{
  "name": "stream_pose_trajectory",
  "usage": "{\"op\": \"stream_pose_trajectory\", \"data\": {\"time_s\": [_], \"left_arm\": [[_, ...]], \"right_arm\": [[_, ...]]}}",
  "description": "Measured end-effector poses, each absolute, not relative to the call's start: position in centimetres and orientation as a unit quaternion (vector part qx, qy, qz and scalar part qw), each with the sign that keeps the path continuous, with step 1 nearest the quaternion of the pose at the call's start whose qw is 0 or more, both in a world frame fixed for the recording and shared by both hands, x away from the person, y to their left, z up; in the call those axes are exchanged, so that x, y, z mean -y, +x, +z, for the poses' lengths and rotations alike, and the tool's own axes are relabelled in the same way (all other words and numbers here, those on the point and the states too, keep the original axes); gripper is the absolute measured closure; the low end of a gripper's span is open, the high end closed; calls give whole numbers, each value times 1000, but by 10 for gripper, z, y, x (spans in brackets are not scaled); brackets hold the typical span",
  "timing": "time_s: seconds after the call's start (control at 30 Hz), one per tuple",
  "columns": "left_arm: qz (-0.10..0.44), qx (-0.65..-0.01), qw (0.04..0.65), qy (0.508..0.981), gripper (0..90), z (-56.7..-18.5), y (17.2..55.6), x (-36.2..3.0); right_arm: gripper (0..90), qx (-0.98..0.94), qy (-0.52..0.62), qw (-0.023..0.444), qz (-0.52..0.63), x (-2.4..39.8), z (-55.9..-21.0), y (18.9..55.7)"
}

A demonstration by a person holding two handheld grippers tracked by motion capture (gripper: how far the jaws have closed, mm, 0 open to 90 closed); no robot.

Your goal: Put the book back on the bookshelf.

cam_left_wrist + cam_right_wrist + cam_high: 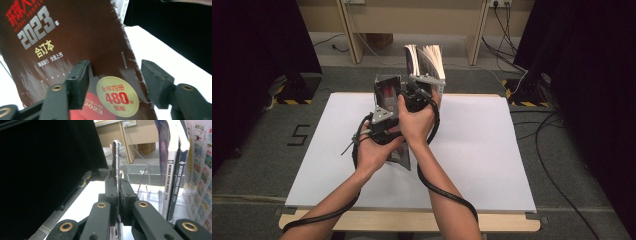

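A dark red magazine (387, 91) stands upright at the middle of the table, held between my two hands. In the left gripper view its cover (75, 37) carries "2023" in large print and a round gold sticker (117, 100). My left gripper (116, 68) faces that cover with its jaws wide apart, one in front of the cover and one past its frayed edge, neither pressing. In the high view the left gripper (382, 117) sits low on the magazine. My right gripper (118, 185) is shut on the magazine's thin edge (116, 157), and in the high view this right gripper (414, 97) is at the magazine's right side.
A clear rack (439, 90) at the table's far edge holds several upright magazines (427, 60), whose spines (172, 170) stand close to the right of my right gripper. A white sheet (482, 150) covers the table. Dark curtains hang on both sides, and cables lie on the floor at the right.
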State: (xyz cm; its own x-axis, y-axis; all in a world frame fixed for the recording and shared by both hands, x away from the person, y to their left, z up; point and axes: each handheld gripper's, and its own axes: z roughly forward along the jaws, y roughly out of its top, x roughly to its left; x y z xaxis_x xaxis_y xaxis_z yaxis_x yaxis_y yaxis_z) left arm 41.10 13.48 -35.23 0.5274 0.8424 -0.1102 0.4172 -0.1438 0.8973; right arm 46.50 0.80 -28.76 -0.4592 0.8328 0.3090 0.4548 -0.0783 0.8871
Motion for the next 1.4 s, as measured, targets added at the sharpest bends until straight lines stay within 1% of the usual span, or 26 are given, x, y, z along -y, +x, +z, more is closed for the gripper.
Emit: {"op": "stream_pose_trajectory", "data": {"time_s": [0.13,0.27,0.4,0.47,0.6,0.7,0.77,0.9,1.03,1.17,1.4], "left_arm": [[213,-438,498,717,528,-353,409,-139],[220,-447,492,714,654,-359,410,-147],[222,-461,479,713,745,-369,413,-153],[222,-465,474,714,795,-377,415,-157],[235,-471,467,710,852,-388,416,-161],[231,-483,476,698,866,-391,418,-168],[234,-483,475,697,867,-391,418,-171],[230,-490,478,692,867,-392,419,-175],[234,-489,480,690,867,-392,419,-177],[232,-488,483,689,867,-392,420,-178],[232,-491,489,683,867,-391,421,-181]], "right_arm": [[873,-658,481,180,551,-9,-283,460],[872,-661,472,187,552,-12,-281,456],[866,-669,465,186,548,-18,-285,455],[844,-681,460,180,540,-20,-290,457],[793,-701,445,173,530,-26,-297,457],[714,-709,436,155,533,-26,-296,458],[653,-709,430,157,537,-23,-293,456],[612,-697,427,155,556,-7,-287,448],[610,-691,438,165,551,16,-292,441],[608,-683,459,176,540,45,-305,439],[599,-682,492,172,514,88,-332,431]]}}
